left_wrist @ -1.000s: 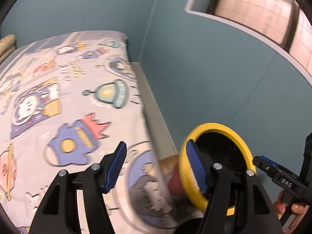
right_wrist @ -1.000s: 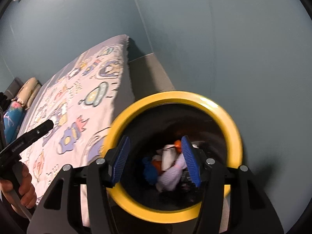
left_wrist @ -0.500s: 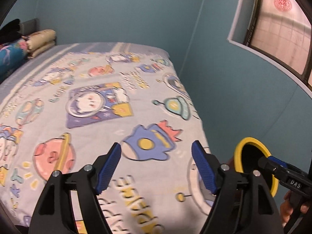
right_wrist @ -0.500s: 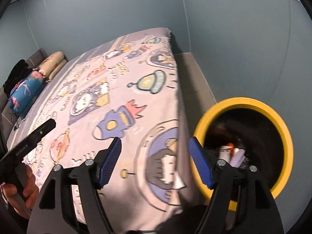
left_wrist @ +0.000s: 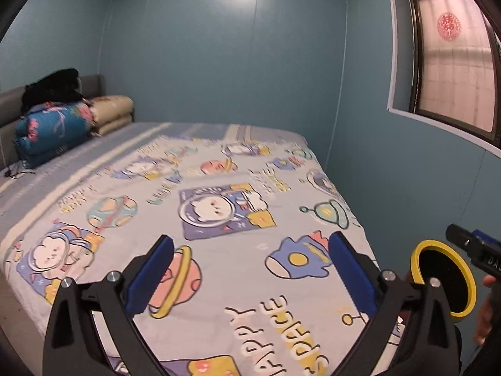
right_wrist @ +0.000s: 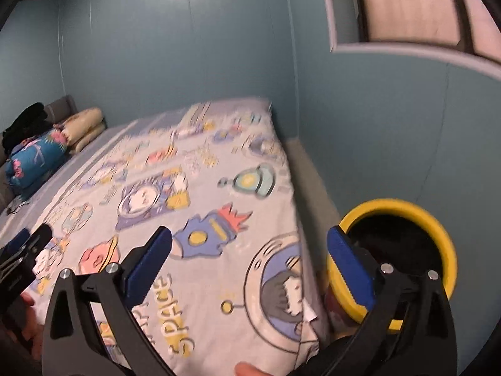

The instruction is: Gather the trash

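A trash bin with a yellow rim (right_wrist: pixel 394 206) stands on the floor between the bed and the blue wall; it also shows in the left wrist view (left_wrist: pixel 469 285). Its inside is dark here. My left gripper (left_wrist: pixel 250 269) is open and empty, held over the foot of the bed. My right gripper (right_wrist: pixel 249 264) is open and empty, over the bed's right edge, its right finger beside the bin rim. No loose trash shows on the bed.
The bed carries a cartoon space-print sheet (left_wrist: pixel 219 206). Folded quilts (left_wrist: pixel 53 128) and a black garment (left_wrist: pixel 50 86) lie at the headboard. A window (left_wrist: pixel 454 47) is in the right wall. A narrow floor strip (right_wrist: pixel 313 175) runs beside the bed.
Both grippers have pulled back and up from the bin and turned toward the bed. The bin has shifted to the right edge of both views, and its contents no longer show.
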{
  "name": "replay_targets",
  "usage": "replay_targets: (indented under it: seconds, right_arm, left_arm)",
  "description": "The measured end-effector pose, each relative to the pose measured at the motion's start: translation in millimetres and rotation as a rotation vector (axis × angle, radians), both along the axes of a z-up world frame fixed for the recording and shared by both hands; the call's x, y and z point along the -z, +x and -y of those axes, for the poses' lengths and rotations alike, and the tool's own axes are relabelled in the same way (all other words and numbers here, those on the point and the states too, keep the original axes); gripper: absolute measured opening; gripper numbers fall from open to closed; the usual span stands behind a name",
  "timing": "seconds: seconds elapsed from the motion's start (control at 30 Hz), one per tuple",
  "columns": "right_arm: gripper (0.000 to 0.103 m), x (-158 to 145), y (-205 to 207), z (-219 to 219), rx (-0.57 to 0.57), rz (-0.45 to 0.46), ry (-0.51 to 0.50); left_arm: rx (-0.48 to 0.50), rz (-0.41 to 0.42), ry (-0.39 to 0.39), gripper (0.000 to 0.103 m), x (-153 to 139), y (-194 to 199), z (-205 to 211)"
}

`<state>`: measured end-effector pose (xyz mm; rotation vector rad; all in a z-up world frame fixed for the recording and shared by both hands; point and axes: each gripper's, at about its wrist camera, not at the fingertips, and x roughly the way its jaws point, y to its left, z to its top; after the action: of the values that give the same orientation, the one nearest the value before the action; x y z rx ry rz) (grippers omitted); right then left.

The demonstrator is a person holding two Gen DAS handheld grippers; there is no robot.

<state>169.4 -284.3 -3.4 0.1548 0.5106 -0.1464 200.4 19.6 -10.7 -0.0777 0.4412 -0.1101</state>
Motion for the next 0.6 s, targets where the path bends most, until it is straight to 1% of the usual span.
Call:
replay_targets:
  seconds: [0.1,0.13,0.2,0.27,0.33,0.4,0.5,0.6]
  right_arm:
    - [0.095,-5,-18,-8,0.016,0.063,-0.010]
    - [0.095,-6,-25,-13,0.002,0.079,-0.019]
    - [0.095,-7,-36,-18,-0.004,0.112,-0.029]
    - [0.095,-7,-45,-22,0.008,0.143,-0.042]
    - [0.095,-6,-54,-26,0.029,0.169,-0.057]
    - [0.095,-4,-59,-28,0.050,0.174,-0.067]
    - [0.095,1,-67,-33,0.070,0.188,-0.080]
    - [0.095,6,-70,-35,0.085,0.188,-0.082]
  left_arm:
    - [-0.026,0.053,0.002,0.095,-5,-21,-7]
    - [-0.033,0.076,-0.002,0.095,-7,-31,-9]
    - [-0.043,0.099,0.001,0.095,-9,-43,-11]
    - [-0.056,0.114,0.007,0.095,-9,-53,-11]
    - [-0.057,0.121,-0.003,0.095,-11,-61,-11]
    - [-0.057,0.138,-0.014,0.095,-13,-69,-12]
    - [-0.082,0.186,0.012,0.095,-16,-84,-9]
    - [-0.091,0.208,0.021,0.095,-15,-92,-7]
